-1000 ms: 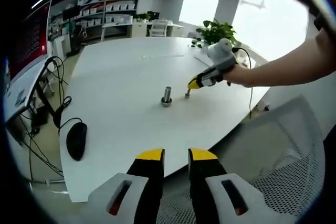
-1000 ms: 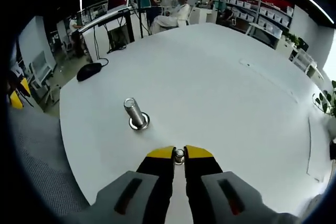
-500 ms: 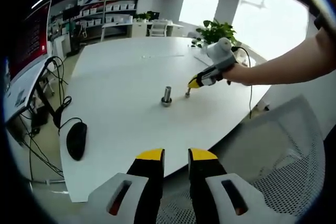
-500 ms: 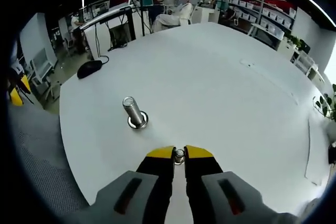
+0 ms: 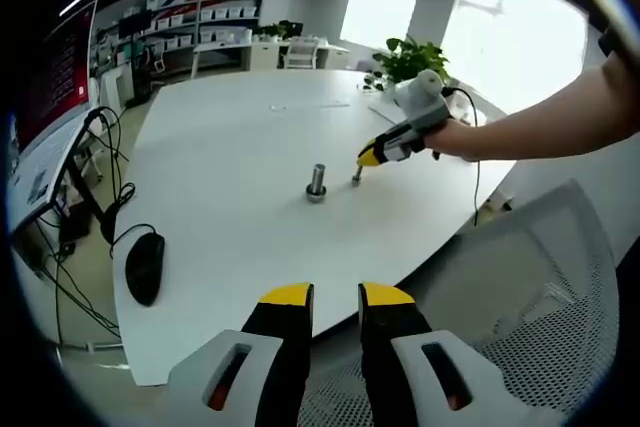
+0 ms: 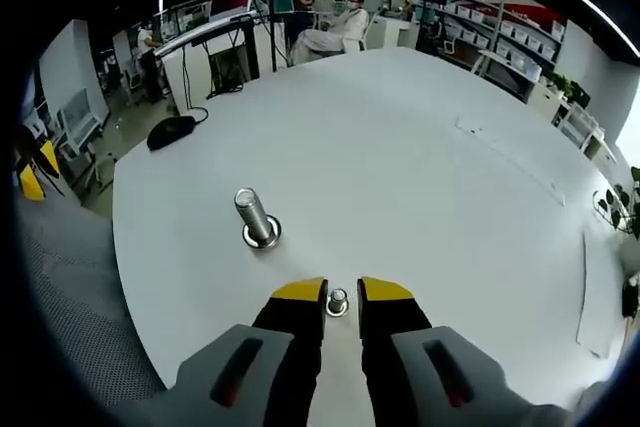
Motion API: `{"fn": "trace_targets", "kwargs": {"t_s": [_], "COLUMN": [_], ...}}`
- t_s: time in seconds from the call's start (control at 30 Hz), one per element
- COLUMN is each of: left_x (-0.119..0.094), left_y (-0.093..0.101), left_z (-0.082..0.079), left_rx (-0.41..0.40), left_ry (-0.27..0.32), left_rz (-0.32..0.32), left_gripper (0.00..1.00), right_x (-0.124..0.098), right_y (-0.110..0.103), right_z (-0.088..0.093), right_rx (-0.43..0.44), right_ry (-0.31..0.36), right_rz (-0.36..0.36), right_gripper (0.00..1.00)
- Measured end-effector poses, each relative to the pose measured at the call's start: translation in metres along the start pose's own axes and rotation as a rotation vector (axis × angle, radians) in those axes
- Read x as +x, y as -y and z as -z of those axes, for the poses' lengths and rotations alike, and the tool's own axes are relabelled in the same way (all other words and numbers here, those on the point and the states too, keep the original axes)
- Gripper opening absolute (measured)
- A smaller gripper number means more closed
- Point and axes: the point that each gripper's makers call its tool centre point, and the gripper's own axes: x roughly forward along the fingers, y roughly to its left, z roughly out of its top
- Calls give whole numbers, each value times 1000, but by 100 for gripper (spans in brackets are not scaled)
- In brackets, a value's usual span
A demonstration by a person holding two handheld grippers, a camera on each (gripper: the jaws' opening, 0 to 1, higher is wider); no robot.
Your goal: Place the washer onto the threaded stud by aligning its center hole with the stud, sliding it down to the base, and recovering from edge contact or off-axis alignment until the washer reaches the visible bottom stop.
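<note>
While the yellow-tipped right gripper [image 6: 339,292] stands narrowly parted around the small metal washer [image 6: 338,301], the upright threaded steel stud [image 6: 255,219] waits near on the white table [image 6: 420,157].

Shiny metal stud [image 6: 255,219], metal washer [image 6: 338,300], smooth matt white table [image 6: 420,177]

Stud [image 6: 256,219] upright on table [image 6: 420,167], washer [image 6: 338,301] just beside, mouse [image 6: 172,132] well apart

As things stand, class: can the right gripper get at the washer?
Probably yes: the washer lies on the table between the right gripper's open fingers, with nothing blocking.
</note>
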Motion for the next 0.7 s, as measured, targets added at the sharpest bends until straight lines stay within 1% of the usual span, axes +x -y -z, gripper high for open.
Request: {"fn": "trace_targets", "kwargs": {"t_s": [0.07,0.13,0.2,0.33,0.4,0.53,0.67,0.7], "left_x": [0,0,0,0,-1,-2,-3,-3], "left_y": [1,1,1,2,1,1,2,3], "left_z": [0,-1,-1,-1,-1,-3,-5,-5], "left_rx": [-2,-3,-3,1,-2,-8,-6,-4], "left_ry": [1,4,3,4,7,21,28,29], "left_rz": [4,8,11,14,13,9,10,12], "left_gripper": [15,15,15,15,16,16,17,17], "right_x": [-5,-6,-14,-26,-33,-57,-77,-75], "right_y": [0,0,-2,0,0,-6,-8,-2], "right_z": [-4,-5,-8,-14,-14,-31,-34,-32], "right_rx": [2,4,10,27,42,69,92,96], "right_ry": [17,32,46,80,97,168,194,201], "right_rz": [4,8,13,24,32,46,65,71], "right_gripper": [17,17,18,18,18,18,20,20]}}
